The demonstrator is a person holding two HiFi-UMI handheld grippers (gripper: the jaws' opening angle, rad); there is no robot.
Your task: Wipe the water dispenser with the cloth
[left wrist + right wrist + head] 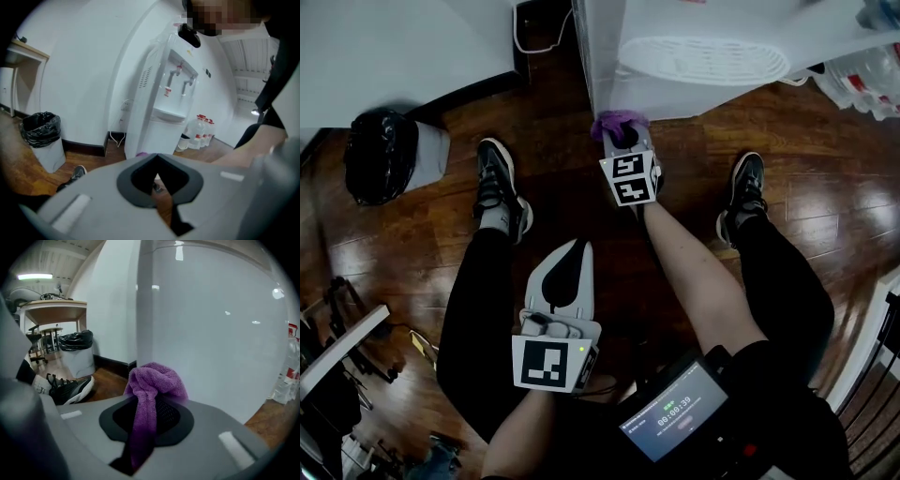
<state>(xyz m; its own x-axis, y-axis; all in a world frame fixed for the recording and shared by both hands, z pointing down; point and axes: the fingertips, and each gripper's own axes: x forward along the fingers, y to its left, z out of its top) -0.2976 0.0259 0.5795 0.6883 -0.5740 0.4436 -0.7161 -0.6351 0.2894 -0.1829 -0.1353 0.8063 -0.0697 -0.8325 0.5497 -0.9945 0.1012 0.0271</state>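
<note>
Right tool: at upper centre of the head view, pointing up-frame toward the dispenser. Its jaws are clamped on the cloth. In the right gripper view the purple cloth bunches above the jaw tips, and one strip hangs down through the dark opening between the jaws.

Cloth position: in the head view it lies at the lower left corner of the dispenser's front, close above the floor. In the right gripper view the bunch sits in front of the smooth white panel that fills the upper right of the frame. Contact between cloth and panel cannot be confirmed.

Left tool: at lower centre of the head view, over the person's leg and well apart from the dispenser. Its jaws are together at the tips, with nothing held. The left gripper view confirms this: the tips meet above an empty dark opening.

Dispenser: a white floor-standing unit. The left gripper view shows it at centre frame, with two taps in a recess and a tray under them. In the head view the tray appears from above as a ribbed oval at top centre.

Surroundings:
- Bin with a black liner, at left of the head view, beside the wall.
- Bottles on the floor, at the right of the dispenser in the left gripper view.
- Cable on the floor, left of the dispenser base.
- Shoes on the wooden floor, one at each side of the right tool.
</note>
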